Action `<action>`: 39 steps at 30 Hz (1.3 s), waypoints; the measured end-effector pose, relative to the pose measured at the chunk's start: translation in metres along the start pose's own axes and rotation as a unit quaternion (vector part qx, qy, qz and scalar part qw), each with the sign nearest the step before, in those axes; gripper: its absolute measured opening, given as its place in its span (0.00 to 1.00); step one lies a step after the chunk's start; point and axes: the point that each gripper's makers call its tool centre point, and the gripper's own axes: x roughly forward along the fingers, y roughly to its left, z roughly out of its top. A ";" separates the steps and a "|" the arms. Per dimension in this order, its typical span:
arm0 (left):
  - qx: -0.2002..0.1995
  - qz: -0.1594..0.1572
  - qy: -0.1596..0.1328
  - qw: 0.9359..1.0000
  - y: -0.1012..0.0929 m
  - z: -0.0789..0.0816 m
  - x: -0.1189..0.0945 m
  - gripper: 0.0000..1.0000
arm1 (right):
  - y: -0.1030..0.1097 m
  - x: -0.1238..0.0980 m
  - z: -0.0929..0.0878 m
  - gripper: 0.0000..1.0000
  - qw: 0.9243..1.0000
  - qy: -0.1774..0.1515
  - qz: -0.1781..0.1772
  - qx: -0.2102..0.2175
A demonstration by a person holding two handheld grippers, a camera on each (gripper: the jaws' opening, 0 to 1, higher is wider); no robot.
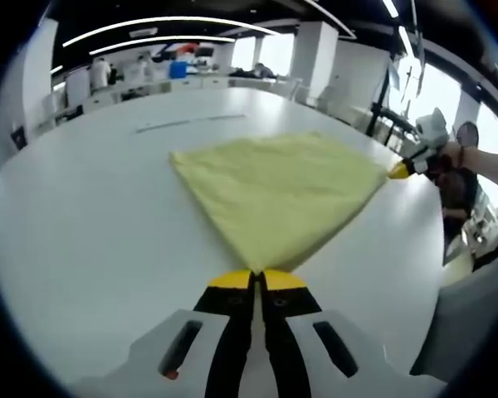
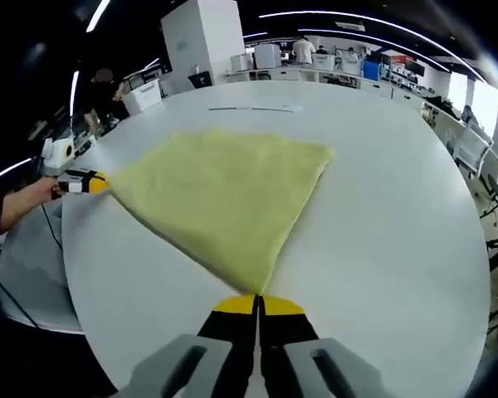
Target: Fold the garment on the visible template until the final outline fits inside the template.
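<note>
White table [image 1: 83,215] holds a yellow garment [image 1: 278,191]. Left gripper [image 1: 257,278] and right gripper [image 2: 256,303] each pinch a near corner, jaws pressed together

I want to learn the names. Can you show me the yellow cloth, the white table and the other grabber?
yellow cloth [image 1: 278,195]: left gripper view, middle of the fabric.
white table [image 1: 83,240]: left gripper view, bare top.
right gripper [image 1: 401,169]: left gripper view, yellow tips at the cloth's corner.

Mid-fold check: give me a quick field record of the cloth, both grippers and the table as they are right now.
garment: yellow cloth, spread flat
left gripper: jaws shut on the cloth's near corner
right gripper: jaws shut on another corner
surface: white table
template: thin line markings beyond the cloth; outline unclear
background: open office, people far off
</note>
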 end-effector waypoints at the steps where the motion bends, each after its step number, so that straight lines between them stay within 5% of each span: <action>1: -0.002 0.001 0.000 1.000 0.000 0.000 0.000 0.00 | 0.001 0.000 0.000 0.00 1.000 0.000 0.000 0.000; 10: -0.019 0.011 -0.003 1.000 0.001 -0.001 0.001 0.01 | 0.002 0.004 0.000 0.00 1.000 0.003 -0.009 0.001; 13: -0.025 0.020 -0.005 0.999 0.003 0.000 0.000 0.10 | -0.005 0.004 0.004 0.02 0.999 -0.006 -0.028 0.024; 18: -0.053 0.034 -0.029 0.998 0.007 0.011 -0.007 0.26 | -0.003 0.000 0.017 0.25 0.998 -0.036 -0.036 0.041; 22: -0.073 0.040 -0.050 0.995 0.008 0.022 -0.015 0.40 | 0.003 -0.007 0.035 0.52 0.996 -0.063 -0.037 0.047; 30: -0.065 0.032 -0.083 0.994 -0.008 0.051 -0.033 0.61 | 0.026 -0.037 0.083 0.78 0.989 -0.137 -0.019 0.043; 39: -0.054 0.016 -0.108 0.993 -0.032 0.079 -0.053 0.79 | 0.053 -0.064 0.105 0.98 0.984 -0.172 -0.002 0.042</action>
